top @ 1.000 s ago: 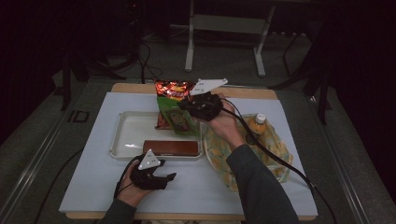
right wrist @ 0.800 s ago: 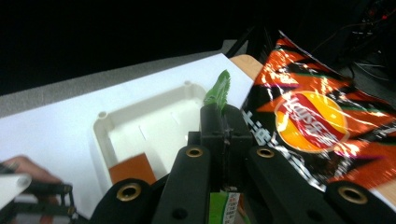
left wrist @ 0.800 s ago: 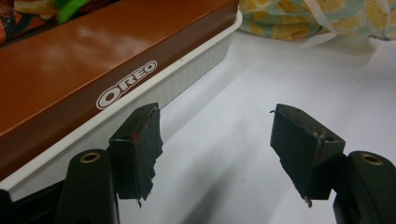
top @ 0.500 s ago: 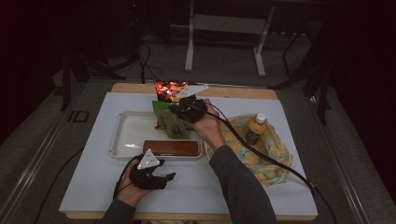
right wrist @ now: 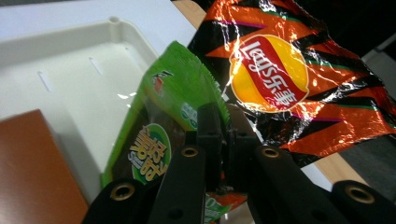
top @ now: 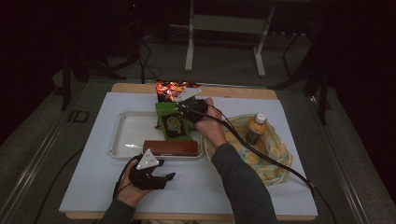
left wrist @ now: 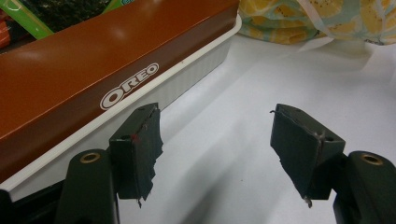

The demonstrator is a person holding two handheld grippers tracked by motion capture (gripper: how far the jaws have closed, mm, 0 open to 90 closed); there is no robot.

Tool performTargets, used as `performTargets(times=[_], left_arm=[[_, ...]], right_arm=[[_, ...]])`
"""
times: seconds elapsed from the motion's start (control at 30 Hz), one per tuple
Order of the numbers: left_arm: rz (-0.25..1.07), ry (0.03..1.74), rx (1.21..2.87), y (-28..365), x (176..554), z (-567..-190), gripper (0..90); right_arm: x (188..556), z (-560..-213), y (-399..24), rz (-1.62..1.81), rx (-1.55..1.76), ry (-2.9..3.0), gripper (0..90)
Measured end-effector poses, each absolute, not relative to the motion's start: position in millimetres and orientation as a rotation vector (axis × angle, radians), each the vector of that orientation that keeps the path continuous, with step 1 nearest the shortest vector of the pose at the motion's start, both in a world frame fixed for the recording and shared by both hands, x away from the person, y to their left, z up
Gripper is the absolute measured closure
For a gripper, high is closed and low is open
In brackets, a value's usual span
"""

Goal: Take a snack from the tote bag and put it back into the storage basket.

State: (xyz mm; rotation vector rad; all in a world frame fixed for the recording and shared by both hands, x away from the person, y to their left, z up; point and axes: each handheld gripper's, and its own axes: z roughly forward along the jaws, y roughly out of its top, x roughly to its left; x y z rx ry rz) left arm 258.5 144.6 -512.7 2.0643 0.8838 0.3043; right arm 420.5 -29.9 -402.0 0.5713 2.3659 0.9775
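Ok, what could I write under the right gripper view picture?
Right gripper pinches a green snack packet over the white tray, beside a Lay's chip bag.

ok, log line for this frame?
right gripper: shut on green packet, over tray | left gripper: open, idle | Oreo box: in tray

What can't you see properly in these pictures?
- Green snack packet, right gripper view: the right hand-held gripper covers its lower edge.
- Oreo box, left gripper view: cut off by the left edge.
- Bottle, high view: label too small to read.
- Chip bag, high view: partly behind the packet.
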Motion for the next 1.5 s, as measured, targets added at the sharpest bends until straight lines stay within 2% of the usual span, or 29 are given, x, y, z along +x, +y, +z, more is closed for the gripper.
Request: performTargets(times=[0.37, 0.8, 0.93, 1.0, 1.5], left_arm=[[0.306, 0.887, 2.060, 145, 258, -512, 33.2], [0.306, 0.883, 2.066, 144, 258, -513, 33.2], [0.305, 0.882, 2.068, 144, 258, -513, 33.2], [0.306, 0.882, 2.069, 144, 258, -513, 33.2], [0.306, 0.883, 2.068, 144, 258, -512, 33.2]], right_arm=[[419, -419, -33, 0.957, 0.612, 2.391, 87.5], [424, -422, -53, 0.912, 0.685, 2.374, 87.3], [426, -423, -57, 0.900, 0.711, 2.381, 84.1], [426, -423, -58, 0.900, 0.716, 2.373, 79.4], [422, -420, -63, 0.954, 0.757, 2.343, 69.4]])
